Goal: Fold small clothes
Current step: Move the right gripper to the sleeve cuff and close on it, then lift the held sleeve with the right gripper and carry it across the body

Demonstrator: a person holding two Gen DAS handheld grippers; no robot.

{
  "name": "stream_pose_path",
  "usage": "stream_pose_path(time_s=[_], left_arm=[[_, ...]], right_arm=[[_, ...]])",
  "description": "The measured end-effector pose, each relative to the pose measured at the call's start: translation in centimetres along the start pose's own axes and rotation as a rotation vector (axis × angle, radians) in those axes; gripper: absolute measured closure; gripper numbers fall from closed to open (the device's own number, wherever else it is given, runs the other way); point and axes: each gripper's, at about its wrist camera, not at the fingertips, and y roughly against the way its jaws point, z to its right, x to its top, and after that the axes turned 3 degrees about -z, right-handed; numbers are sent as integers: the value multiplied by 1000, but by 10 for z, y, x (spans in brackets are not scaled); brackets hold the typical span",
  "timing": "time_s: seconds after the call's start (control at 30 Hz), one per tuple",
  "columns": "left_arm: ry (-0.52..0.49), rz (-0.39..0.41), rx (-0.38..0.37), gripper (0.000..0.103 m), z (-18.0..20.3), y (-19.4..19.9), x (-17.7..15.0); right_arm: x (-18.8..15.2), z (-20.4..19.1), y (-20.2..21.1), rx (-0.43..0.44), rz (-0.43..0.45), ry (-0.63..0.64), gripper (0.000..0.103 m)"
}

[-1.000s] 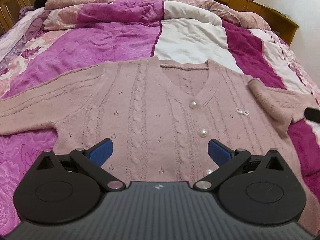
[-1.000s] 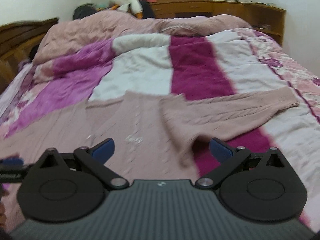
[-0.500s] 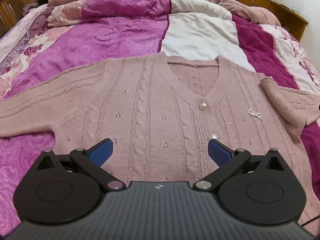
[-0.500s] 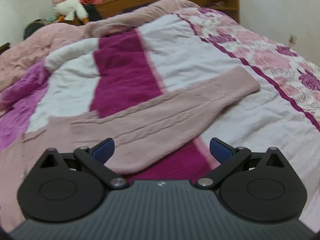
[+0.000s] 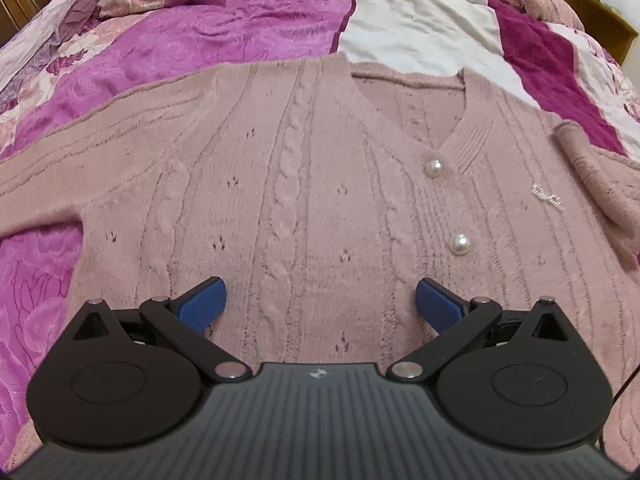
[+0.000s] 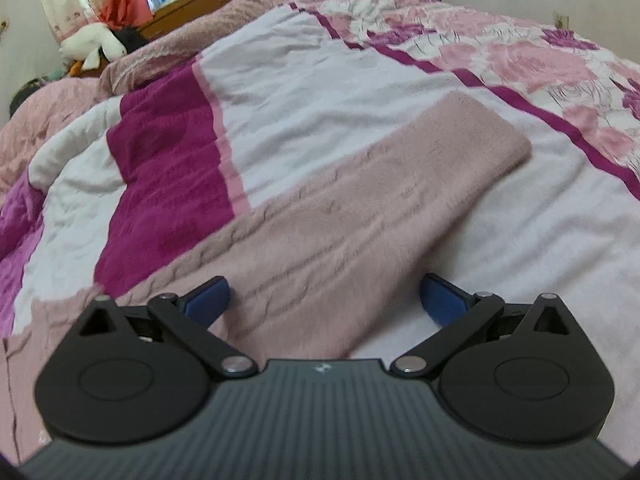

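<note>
Right hand-held gripper point(image 6: 324, 294) is swinging out along the cardigan's point(image 5: 304, 184) right sleeve point(image 6: 360, 216) toward the cuff while the left hand-held gripper point(image 5: 318, 300) is closing in over the chest, both wide open and empty, the garment lying flat on the bed point(image 6: 320, 92), sleeve fold likely next.
</note>
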Motion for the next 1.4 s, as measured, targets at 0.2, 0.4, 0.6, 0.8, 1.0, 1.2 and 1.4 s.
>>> stream_pose_path(time_s=[0.2, 0.4, 0.6, 0.8, 1.0, 1.2, 1.4], left_arm=[[-23, 5, 22, 0, 4, -5, -4], [-21, -4, 22, 0, 5, -5, -3], [-21, -6, -4, 0, 0, 0, -1], [-10, -11, -26, 0, -5, 6, -2], [-8, -6, -40, 0, -9, 14, -5], [10, -1, -56, 0, -15, 21, -6], [22, 1, -60, 0, -23, 25, -7]], right_arm=[[11, -3, -11, 4, 52, -12, 0], [14, -9, -12, -48, 102, 59, 41], [18, 3, 12, 88, 112, 41, 92], [23, 13, 52, 112, 173, 8, 92], [35, 22, 85, 86, 232, -15, 92], [48, 23, 109, 37, 289, -25, 92], [51, 20, 129, 30, 308, -30, 92]])
